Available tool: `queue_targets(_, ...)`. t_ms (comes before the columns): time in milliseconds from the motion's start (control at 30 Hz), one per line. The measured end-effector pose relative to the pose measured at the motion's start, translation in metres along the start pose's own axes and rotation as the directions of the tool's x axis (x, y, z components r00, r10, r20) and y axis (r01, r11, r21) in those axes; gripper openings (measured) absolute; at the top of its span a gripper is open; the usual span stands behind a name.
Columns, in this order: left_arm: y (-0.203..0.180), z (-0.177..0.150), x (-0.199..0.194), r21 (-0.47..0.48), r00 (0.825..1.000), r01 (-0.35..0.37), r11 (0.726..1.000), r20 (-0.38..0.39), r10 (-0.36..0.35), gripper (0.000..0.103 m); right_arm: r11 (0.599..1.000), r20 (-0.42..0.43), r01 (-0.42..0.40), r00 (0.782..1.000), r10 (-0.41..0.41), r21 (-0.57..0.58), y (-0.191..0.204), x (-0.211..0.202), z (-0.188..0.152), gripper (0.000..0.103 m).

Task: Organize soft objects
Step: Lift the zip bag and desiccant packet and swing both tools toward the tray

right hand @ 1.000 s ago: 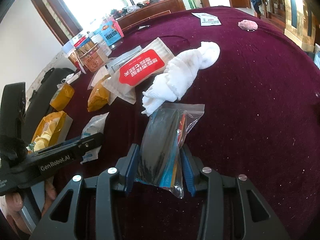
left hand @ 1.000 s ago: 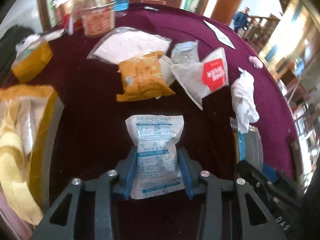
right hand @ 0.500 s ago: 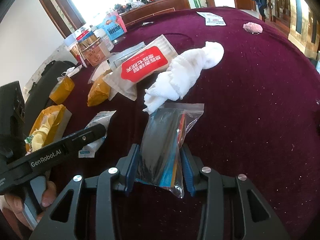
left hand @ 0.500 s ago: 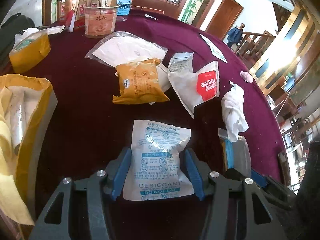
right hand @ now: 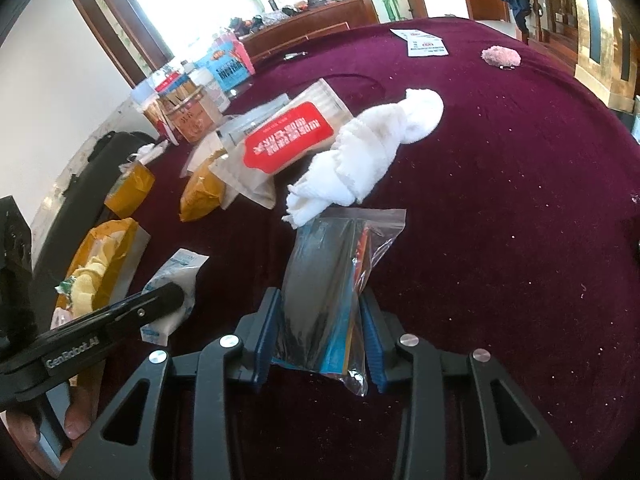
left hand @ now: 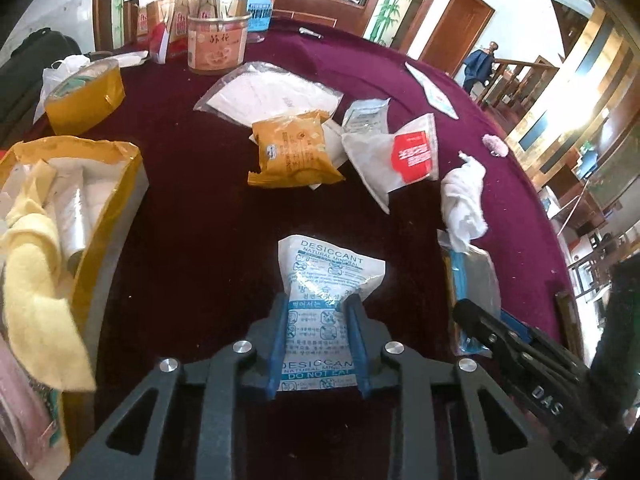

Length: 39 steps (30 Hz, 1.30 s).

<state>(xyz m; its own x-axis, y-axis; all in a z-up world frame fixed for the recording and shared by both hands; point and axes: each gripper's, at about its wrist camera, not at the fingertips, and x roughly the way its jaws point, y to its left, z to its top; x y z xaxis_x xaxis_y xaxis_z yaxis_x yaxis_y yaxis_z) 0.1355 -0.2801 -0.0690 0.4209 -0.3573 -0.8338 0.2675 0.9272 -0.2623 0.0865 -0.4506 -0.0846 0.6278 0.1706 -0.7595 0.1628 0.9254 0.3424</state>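
My left gripper (left hand: pixel 317 312) is shut on a white desiccant packet (left hand: pixel 326 280) with blue print, squeezed between the blue pads over the maroon tablecloth (left hand: pixel 192 208). The packet also shows in the right wrist view (right hand: pixel 176 276). My right gripper (right hand: pixel 320 312) is shut on a clear zip bag (right hand: pixel 324 288) holding dark and blue items; the bag also shows in the left wrist view (left hand: pixel 474 280). A crumpled white cloth (right hand: pixel 368 152) lies just beyond the zip bag.
A yellow-lined box (left hand: pixel 108 184) with a yellow cloth and other soft items stands at the left. An orange snack packet (left hand: pixel 292 152), a white pouch with a red label (left hand: pixel 400 156), a flat clear bag (left hand: pixel 272 92), a tape roll (left hand: pixel 84 96) and jars (left hand: pixel 216 40) lie farther back.
The left gripper's jaws opened around the desiccant packet half a second ago and have closed on it again, pinching it narrower. The right gripper still holds the zip bag.
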Motion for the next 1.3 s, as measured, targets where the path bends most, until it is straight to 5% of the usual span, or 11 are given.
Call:
queue_targets(300,-0.001,-0.004,-0.025,-0.012,0.997,0.076,0.997,0.005,-0.076,0.028,0.999,0.014,-0.036,0.999,0.036,0.015,-0.002,-0.003,-0.001,0.037)
queue_targets(1067,-0.001,-0.011,-0.042,-0.037,0.992,0.119,0.992,-0.026,-0.12,0.028,0.999,0.005,-0.051,0.999,0.051,-0.003,0.002,-0.007,-0.005,0.037)
queue_targets(1300,0.0,-0.014,-0.053,-0.035,0.99,0.139,0.99,-0.021,-0.14,0.028,0.983,-0.024,-0.18,0.983,0.181,0.026,0.021,-0.018,-0.022,0.037)
